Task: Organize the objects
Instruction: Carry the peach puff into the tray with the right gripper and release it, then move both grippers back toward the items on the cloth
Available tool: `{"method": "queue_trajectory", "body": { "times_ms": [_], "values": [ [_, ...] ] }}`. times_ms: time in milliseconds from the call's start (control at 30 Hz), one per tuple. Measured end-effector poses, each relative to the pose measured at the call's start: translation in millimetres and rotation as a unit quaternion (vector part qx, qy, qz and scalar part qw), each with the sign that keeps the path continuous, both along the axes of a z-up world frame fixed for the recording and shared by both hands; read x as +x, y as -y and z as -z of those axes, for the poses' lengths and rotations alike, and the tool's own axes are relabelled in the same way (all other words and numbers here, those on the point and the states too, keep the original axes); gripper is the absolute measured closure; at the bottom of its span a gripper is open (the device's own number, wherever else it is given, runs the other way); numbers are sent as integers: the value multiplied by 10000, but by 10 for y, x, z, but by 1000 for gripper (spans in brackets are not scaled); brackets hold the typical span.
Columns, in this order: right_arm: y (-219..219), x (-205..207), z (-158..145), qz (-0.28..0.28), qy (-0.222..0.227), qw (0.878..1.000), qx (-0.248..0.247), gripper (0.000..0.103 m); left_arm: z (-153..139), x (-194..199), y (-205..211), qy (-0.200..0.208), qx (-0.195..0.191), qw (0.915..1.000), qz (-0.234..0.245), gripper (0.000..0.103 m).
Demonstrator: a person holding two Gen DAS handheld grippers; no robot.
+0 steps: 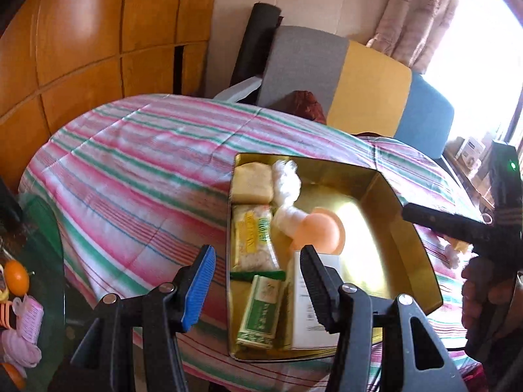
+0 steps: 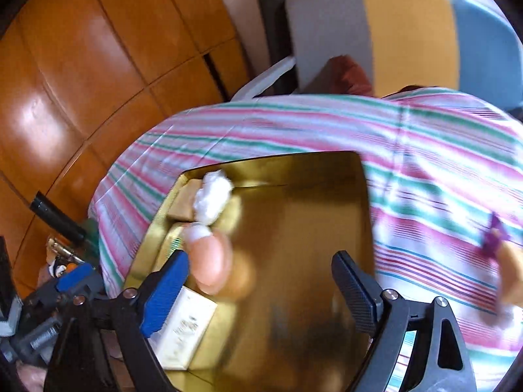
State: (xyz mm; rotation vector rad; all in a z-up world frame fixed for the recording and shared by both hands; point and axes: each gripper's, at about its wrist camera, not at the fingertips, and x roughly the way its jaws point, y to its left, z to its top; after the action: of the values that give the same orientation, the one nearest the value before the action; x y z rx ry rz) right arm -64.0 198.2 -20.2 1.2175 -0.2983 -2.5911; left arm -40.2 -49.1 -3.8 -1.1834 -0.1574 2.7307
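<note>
I hold a gripper in each hand over the gold tin (image 1: 415, 254), which sits open on the pink, green and white striped cloth (image 1: 147, 170).

My right gripper (image 2: 261, 281) hangs above the tin with its jaws spread wide. Nothing is pressed between them; a blurred peach-coloured round thing (image 2: 212, 261) with a white top sits just inside the blue pad, over the tin's left half. I cannot tell whether it touches the pad.

My left gripper (image 1: 258, 281) stands about half open at the tin's near left edge, with nothing clamped; its black finger crosses in front of the white box (image 1: 304, 320).

Along the tin's left wall, from far to near, lie a pale yellow block (image 1: 251, 183), a clear packet with a yellow label (image 1: 255, 241) and a green-and-cream packet (image 1: 261, 307). The printing on these is too blurred for me to read. The white box stands beside the green packet, with small dark print I cannot make out. A white cotton wad (image 1: 287, 176) lies next to the yellow block, towards the tin's middle.

The right half of the tin floor is bare gold. Off the tin's right side, a small purple piece (image 2: 495, 238) rests on the cloth.
</note>
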Motion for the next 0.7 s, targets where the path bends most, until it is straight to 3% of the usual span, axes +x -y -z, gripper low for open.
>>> {"method": "queue_trajectory", "body": {
  "times_ms": [367,700],
  "values": [
    [-1022,561,-126,942,-96,9935,639,11,-155,102,-510,-153,-34,9972,737,48],
    [-2100,889,-226,1932,28,9733,1235,11,-193,135,-999,-165,-174,9910,1315,48]
  ]
}}
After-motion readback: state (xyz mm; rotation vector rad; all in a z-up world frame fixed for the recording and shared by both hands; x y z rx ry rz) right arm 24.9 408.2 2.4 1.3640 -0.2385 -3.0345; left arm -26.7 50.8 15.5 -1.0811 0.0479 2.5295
